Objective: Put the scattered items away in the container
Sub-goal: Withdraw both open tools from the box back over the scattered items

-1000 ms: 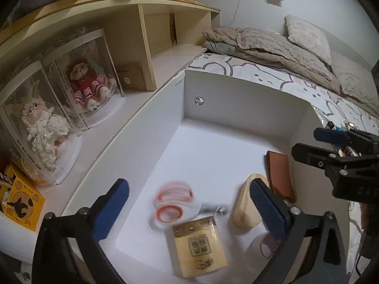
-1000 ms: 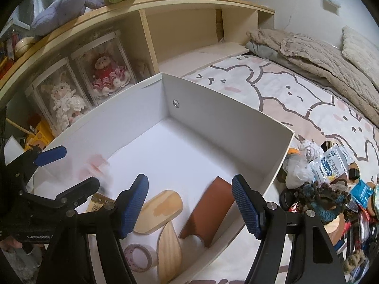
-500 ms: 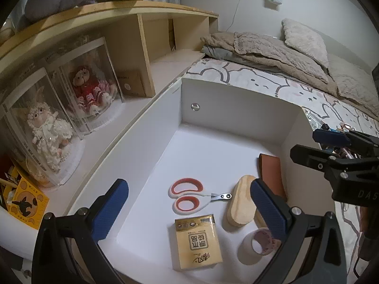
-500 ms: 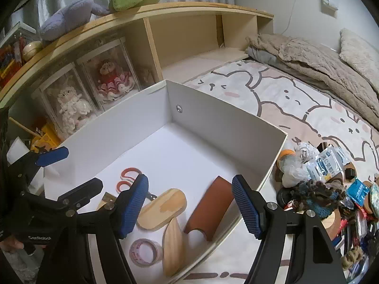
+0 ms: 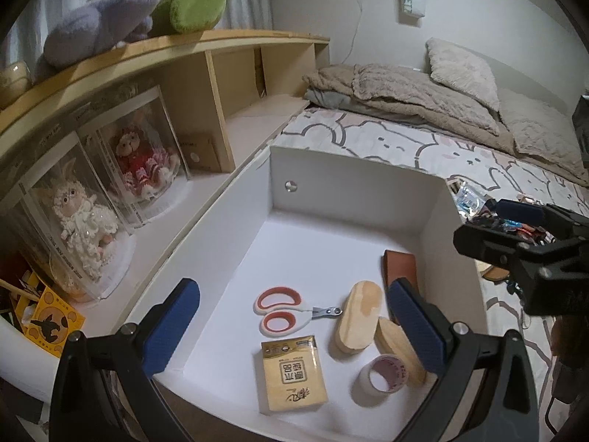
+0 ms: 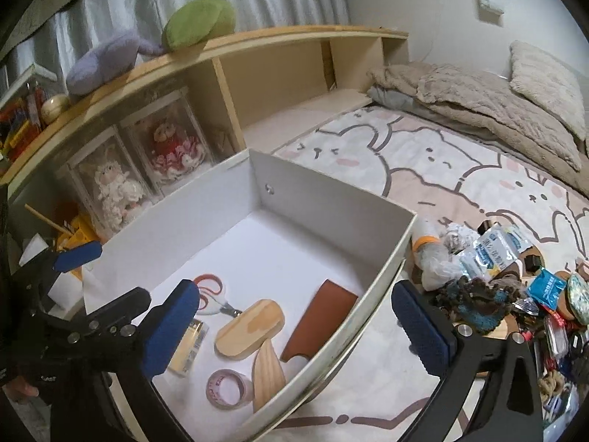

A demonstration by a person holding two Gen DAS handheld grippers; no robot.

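Note:
A white box point(image 5: 353, 180) point(image 6: 331, 199) stands on the bed. On its floor lie orange-handled scissors point(image 5: 283, 311) point(image 6: 211, 293), a yellow packet point(image 5: 294, 377), two wooden ovals point(image 5: 359, 316) point(image 6: 250, 329), a tape roll point(image 5: 383, 374) point(image 6: 228, 388) and a brown leather case point(image 5: 399, 263) point(image 6: 320, 318). My left gripper point(image 5: 291, 335) is open and empty above the box's near end. My right gripper point(image 6: 294, 331) is open and empty over the box's right wall. Scattered items point(image 6: 489, 276) lie heaped on the bed to the right of the box.
A wooden shelf point(image 5: 206, 84) runs along the left, with boxed dolls point(image 5: 143, 162) in it and plush toys point(image 5: 121, 18) on top. Blankets and pillows point(image 6: 478, 99) lie at the far end of the patterned bedsheet point(image 6: 441, 169).
The scissors dropped and settled on the box floor. Both grippers rose and drew back from the box; both stayed open.

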